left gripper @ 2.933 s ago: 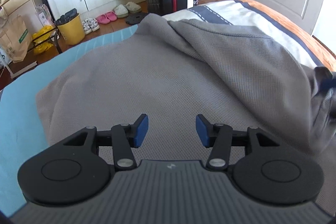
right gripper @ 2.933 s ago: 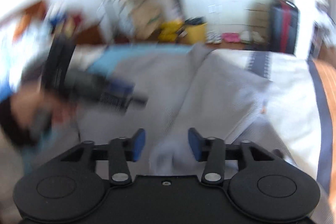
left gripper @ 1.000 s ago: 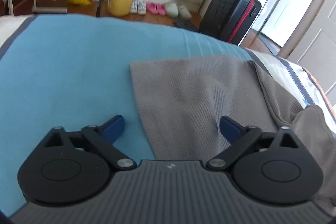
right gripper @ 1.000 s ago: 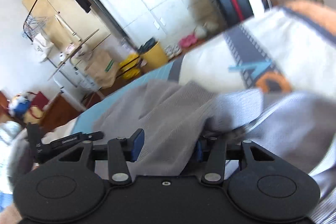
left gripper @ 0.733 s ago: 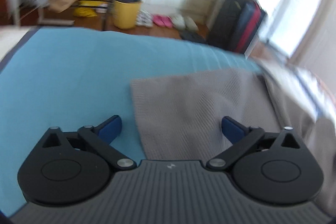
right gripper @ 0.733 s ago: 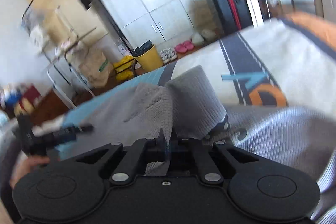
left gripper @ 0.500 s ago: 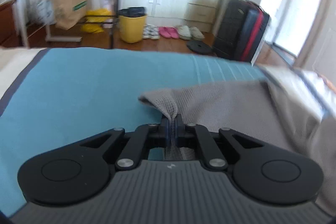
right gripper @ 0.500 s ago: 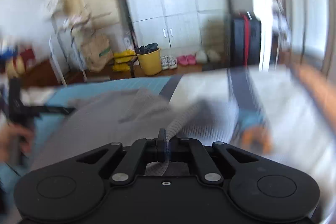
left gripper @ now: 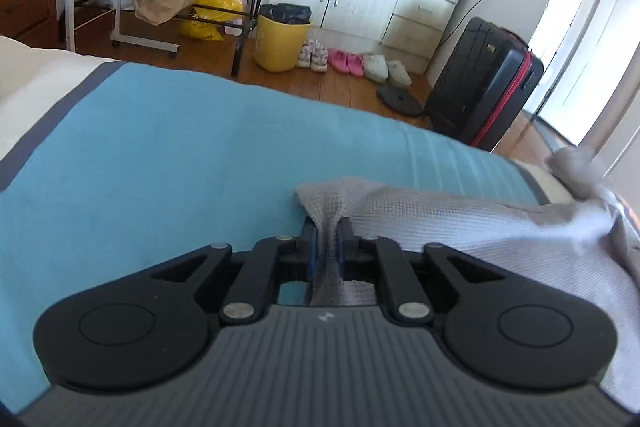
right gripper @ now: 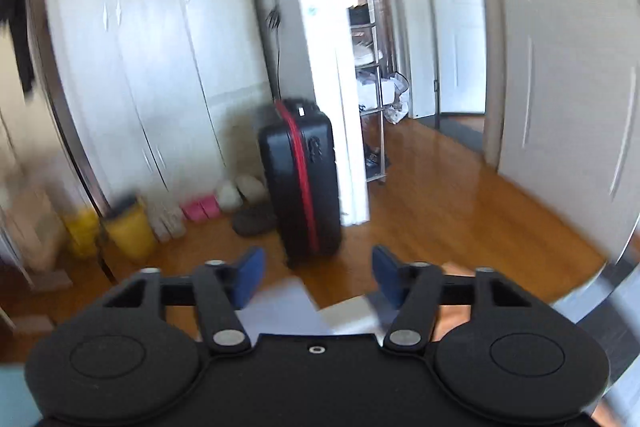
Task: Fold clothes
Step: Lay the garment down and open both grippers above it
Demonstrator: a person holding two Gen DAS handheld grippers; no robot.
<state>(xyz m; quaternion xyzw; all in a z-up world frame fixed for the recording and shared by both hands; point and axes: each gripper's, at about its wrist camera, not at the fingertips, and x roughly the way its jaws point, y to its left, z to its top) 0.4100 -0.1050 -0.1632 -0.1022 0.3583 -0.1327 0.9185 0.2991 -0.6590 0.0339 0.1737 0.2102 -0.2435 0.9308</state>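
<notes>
Your left claw [left gripper: 325, 241] is clenched on a corner of the one grey garment [left gripper: 480, 227], which trails off toward the right side of the bed [left gripper: 160, 155]. Your right claw [right gripper: 318, 277] is spread apart and holds nothing, pointing past the bed's edge at one black suitcase [right gripper: 300, 179].

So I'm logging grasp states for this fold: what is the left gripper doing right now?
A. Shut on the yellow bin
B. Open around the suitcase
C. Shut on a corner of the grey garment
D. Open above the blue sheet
C: the left gripper has its jaws pinched on a bunched corner of the grey garment.
</notes>
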